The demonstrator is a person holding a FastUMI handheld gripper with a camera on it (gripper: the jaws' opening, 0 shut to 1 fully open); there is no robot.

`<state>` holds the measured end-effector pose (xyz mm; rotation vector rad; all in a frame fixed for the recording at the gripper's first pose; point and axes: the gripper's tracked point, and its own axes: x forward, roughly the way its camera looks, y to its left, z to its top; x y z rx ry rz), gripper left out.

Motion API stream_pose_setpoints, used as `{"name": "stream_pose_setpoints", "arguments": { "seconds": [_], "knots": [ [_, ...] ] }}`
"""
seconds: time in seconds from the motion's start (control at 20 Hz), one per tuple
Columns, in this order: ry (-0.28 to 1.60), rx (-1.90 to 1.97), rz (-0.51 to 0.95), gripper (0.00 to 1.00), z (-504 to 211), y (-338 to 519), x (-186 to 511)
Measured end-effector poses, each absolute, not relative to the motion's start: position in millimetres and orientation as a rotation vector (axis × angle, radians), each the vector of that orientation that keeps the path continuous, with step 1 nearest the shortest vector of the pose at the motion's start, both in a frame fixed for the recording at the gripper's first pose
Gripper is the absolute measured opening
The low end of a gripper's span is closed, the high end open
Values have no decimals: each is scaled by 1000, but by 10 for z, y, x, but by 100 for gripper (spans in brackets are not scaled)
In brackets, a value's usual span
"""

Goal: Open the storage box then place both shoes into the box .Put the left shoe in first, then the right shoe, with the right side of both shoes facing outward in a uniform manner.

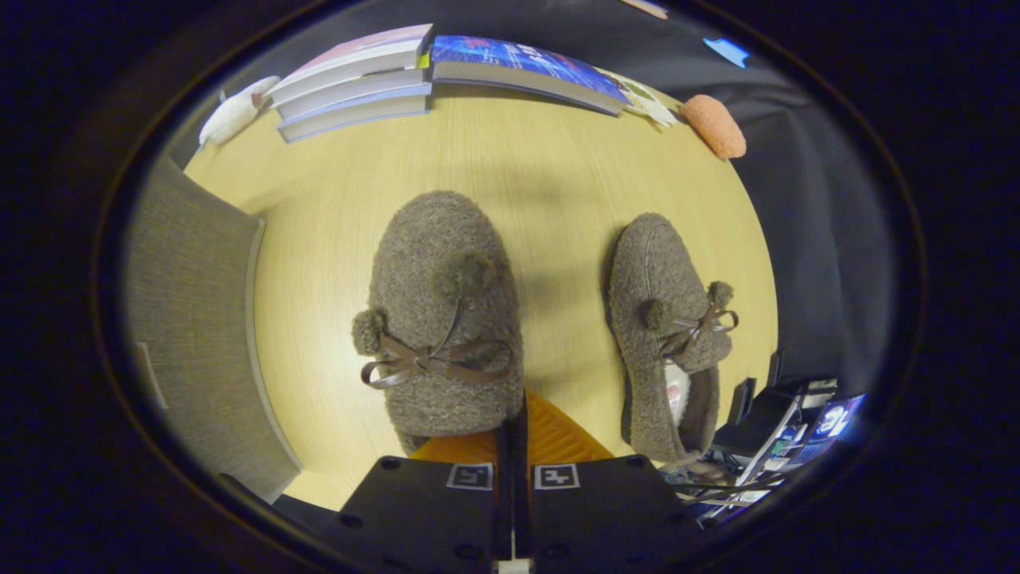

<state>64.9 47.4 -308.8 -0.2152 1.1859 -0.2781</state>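
Note:
Two fuzzy brown slippers with ribbon bows and pompoms lie toes away from me on a light wooden table [558, 175]. The left slipper [442, 311] looms large and close, its heel end right at my fingers. My gripper [516, 418] has its fingers pressed together on that slipper's heel rim, part of one finger hidden behind the fabric. The right slipper [665, 319] rests on the table to the right, apart from the fingers. A grey fabric storage box [191, 319] stands left of the held slipper; I cannot tell how its opening stands.
At the table's far edge lie a stack of books [358, 80] and a blue book [526, 68], with a white object [235, 112] at the far left and an orange fuzzy object [715, 123] at the far right. Dark equipment [789, 446] sits beyond the right slipper's heel.

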Motion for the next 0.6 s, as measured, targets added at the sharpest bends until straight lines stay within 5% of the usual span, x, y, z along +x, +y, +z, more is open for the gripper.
{"name": "stream_pose_setpoints", "arguments": {
  "seconds": [0.6],
  "knots": [
    [1167, -399, -446, 5, -2136, 677, 176]
  ]
}}
